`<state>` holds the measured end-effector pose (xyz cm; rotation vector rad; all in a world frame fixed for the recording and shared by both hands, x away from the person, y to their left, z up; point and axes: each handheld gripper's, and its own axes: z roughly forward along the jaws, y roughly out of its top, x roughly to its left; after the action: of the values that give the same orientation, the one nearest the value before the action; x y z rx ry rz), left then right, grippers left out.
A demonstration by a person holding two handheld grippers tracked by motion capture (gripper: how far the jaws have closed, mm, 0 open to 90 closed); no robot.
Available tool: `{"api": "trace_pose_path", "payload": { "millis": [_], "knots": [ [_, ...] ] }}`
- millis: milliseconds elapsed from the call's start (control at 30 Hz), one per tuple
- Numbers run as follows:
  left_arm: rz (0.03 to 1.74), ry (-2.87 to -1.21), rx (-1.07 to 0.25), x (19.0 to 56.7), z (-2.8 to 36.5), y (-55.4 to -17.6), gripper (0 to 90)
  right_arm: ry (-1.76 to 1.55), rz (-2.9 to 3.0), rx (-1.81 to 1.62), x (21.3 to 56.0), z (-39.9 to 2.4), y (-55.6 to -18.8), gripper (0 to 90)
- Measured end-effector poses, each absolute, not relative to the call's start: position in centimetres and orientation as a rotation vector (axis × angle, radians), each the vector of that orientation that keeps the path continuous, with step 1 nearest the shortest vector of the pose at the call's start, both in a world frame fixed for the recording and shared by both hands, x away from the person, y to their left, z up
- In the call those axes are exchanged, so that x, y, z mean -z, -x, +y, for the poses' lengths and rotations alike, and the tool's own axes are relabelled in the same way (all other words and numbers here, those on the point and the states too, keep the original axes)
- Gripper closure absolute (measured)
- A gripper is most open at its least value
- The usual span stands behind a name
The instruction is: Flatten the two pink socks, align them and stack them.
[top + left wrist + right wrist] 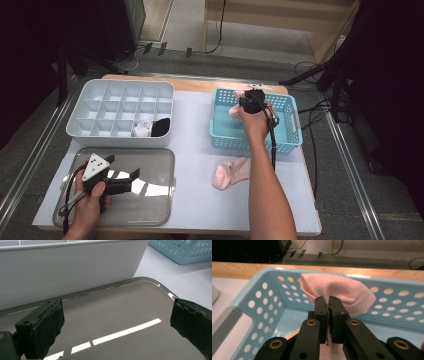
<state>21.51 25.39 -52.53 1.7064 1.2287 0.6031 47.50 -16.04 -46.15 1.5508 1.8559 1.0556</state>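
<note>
My right gripper (pixel 329 302) is shut on a pink sock (pixel 339 291), which it holds up inside the blue perforated basket (pixel 259 305). From above, that gripper (pixel 250 100) sits over the basket (pixel 290 131), with the pink sock (pixel 235 110) bunched at its left. A second pink sock (pixel 231 172) lies flat on the table in front of the basket. My left gripper (pixel 134 176) rests over the metal tray (pixel 150 210), open. Its pads (pixel 50 323) stand wide apart above the shiny tray (pixel 120 312) with nothing between them.
A white divided organizer (pixel 121 112) stands at the back left, with a white sock (pixel 143 129) and a black sock (pixel 161 127) in its front compartments. Its side wall (pixel 70 267) rises just beyond the tray. The table's wooden back edge (pixel 242 268) runs behind the basket.
</note>
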Motion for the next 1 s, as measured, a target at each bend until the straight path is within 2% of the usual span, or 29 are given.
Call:
{"api": "trace_pose_path", "payload": {
  "millis": [467, 1000],
  "knots": [
    [1.230, -1.713, -0.607, 52.5, 25.4, -21.5, 0.0, -1.472, 1.771, -1.204, 42.4, -16.4, -44.4, 86.3],
    [1.232, -1.712, -0.614, 52.5, 25.3, -21.5, 0.0, -1.387, 1.750, -1.341, 38.8, -17.9, -37.9, 86.3]
  ]
}}
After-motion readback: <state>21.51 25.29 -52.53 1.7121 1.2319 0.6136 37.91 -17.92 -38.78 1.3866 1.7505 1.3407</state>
